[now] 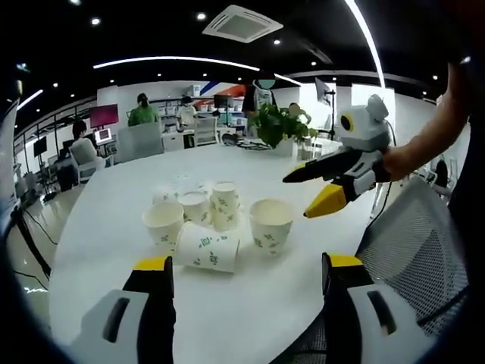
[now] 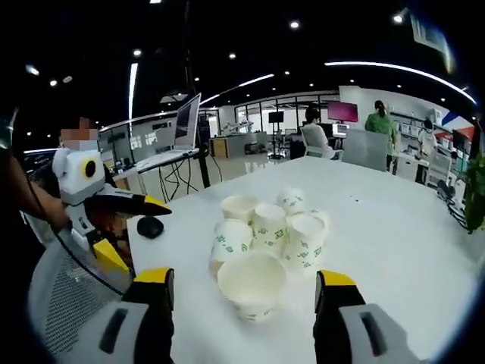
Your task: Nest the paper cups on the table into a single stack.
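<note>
Paper cups: matt white paper, green leaf print on walls, plain pale insides, rolled rims.
Table: smooth white top, faint sheen, soft reflections of ceiling lights.
Left gripper: black matt jaws tipped with yellow plastic; grey-white moulded plastic housings below.
Right gripper: same finish; seen from left gripper view, white glossy plastic body.
Chair: grey woven mesh back, rough open weave.
Potted plant: glossy green leaves.
</note>
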Available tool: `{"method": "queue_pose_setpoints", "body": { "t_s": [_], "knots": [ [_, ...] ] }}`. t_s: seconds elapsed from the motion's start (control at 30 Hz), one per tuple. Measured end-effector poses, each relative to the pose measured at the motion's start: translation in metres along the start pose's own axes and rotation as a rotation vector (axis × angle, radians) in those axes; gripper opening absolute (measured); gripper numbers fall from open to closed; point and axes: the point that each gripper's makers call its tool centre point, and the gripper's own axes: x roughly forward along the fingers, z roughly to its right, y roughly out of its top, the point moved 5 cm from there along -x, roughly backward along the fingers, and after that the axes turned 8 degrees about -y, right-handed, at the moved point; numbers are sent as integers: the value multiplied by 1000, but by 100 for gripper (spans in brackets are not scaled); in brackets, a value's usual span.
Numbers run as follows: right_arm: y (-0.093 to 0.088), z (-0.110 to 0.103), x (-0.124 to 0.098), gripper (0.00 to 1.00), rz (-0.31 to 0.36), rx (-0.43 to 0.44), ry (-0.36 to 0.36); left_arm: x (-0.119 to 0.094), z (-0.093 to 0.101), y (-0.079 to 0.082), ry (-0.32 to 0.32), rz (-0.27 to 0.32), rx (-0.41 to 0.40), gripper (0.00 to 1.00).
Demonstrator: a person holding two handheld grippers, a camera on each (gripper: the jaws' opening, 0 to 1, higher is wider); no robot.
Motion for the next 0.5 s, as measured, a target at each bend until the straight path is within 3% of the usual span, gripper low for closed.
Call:
{"method": "queue_pose_setpoints", "body": {
  "t_s": [0.3,0.5],
  "knots": [
    [-9,5,-24,83,0,-37,-38,-2,-20,-9,28,-16,-15,79],
    [-15,14,-40,86,2,-35,-88,0,-30,-3,39,-18,-14,78]
  ]
}}
